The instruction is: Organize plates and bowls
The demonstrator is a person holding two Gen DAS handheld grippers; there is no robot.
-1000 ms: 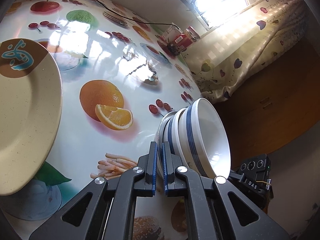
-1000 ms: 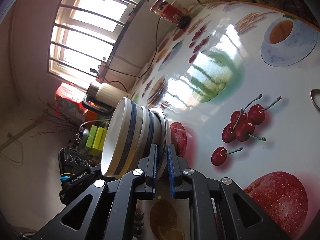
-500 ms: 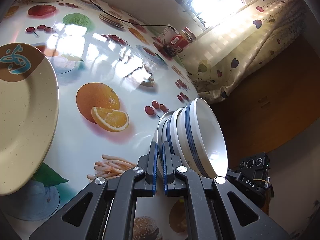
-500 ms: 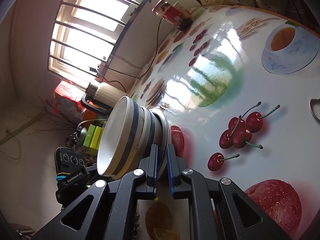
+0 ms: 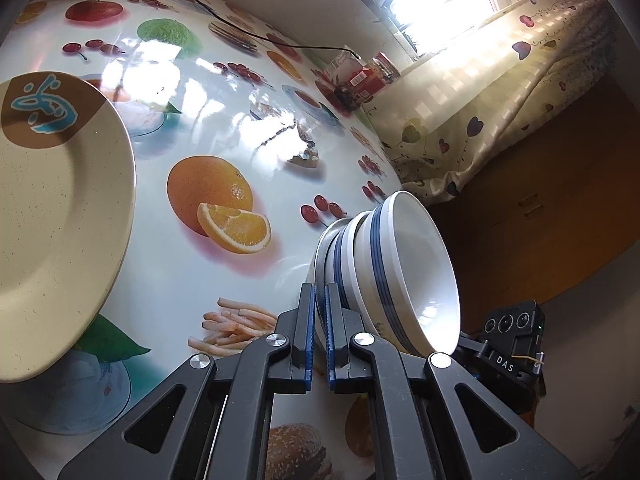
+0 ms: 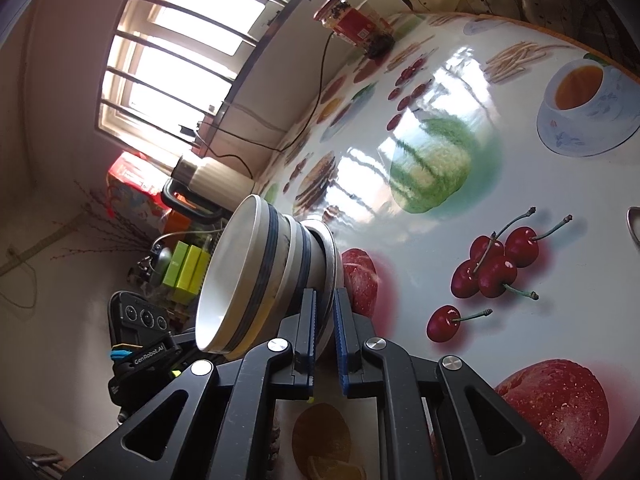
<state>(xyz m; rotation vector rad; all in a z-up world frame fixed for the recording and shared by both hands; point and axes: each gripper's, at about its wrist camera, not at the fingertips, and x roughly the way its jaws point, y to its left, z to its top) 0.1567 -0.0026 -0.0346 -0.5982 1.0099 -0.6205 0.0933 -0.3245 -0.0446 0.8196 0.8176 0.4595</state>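
A stack of nested white bowls with blue bands [image 5: 404, 272] sits on a thin metal plate [image 5: 329, 239]. I hold it from two sides over the fruit-print table [image 5: 208, 80]. My left gripper [image 5: 318, 290] is shut on the plate's rim. In the right wrist view the same bowls [image 6: 248, 280] and metal plate [image 6: 333, 249] appear, with my right gripper [image 6: 326, 297] shut on the opposite rim. A large beige plate [image 5: 60, 220] with a brown and blue mark lies at the left. I cannot tell whether the stack touches the table.
A cream jug [image 6: 216, 178] and a black cable [image 5: 248, 32] are at the table's far side by the wall. A jar and a red box [image 5: 362, 76] stand near the window. A heart-print cloth [image 5: 500, 92] drapes furniture beside the table. A metal rim [image 6: 634, 226] shows at the right edge.
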